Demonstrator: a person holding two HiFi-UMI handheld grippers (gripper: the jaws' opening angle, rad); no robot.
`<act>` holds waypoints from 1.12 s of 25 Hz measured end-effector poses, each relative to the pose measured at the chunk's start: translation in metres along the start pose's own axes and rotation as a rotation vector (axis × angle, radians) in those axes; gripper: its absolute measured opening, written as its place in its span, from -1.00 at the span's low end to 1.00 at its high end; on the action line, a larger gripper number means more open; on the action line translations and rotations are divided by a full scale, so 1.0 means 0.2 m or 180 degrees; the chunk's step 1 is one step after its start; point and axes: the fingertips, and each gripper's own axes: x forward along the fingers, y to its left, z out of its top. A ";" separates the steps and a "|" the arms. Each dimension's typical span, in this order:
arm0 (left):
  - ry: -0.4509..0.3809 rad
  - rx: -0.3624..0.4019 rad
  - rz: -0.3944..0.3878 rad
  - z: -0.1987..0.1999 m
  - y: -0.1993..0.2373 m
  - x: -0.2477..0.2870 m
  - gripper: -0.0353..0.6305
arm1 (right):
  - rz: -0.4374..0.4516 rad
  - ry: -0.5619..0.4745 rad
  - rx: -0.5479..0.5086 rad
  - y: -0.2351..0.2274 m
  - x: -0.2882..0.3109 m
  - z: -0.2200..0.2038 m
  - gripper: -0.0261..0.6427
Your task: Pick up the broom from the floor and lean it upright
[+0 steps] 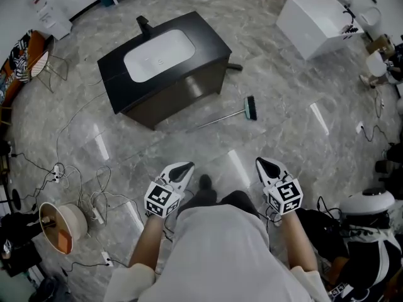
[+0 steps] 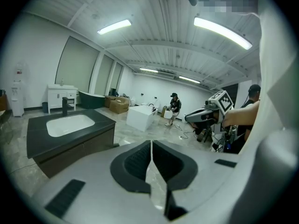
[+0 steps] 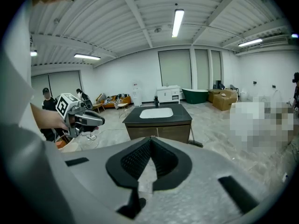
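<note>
Left tool (image 1: 181, 168): jaws together, nothing held.
Right tool (image 1: 267, 165): jaws together, empty.
Broom (image 1: 223, 116): flat on the floor (image 1: 283, 93) at 12 o'clock, well apart from both tools; handle end near the vanity cabinet (image 1: 189, 87).
Risk: thin handle on polished floor may skid out of a pinch; once leaned, its foot could slide.
Containers: sink basin (image 1: 157, 55) at 11 o'clock, empty; white tub (image 1: 315, 17) at 1 o'clock, contents not visible.
</note>
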 end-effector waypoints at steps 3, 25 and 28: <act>0.0011 -0.0059 0.0039 0.00 0.04 0.02 -0.86 | 0.0084 0.0053 -0.0032 -0.01 0.07 0.02 -0.92; -0.0113 -0.0653 0.1082 -0.01 0.36 0.58 -0.86 | 0.1223 0.0518 -0.0705 -0.63 0.78 0.07 -0.92; -0.0150 -0.0744 0.1193 -0.06 0.40 0.68 -0.86 | 0.1393 0.0589 -0.0802 -0.68 0.90 0.02 -0.92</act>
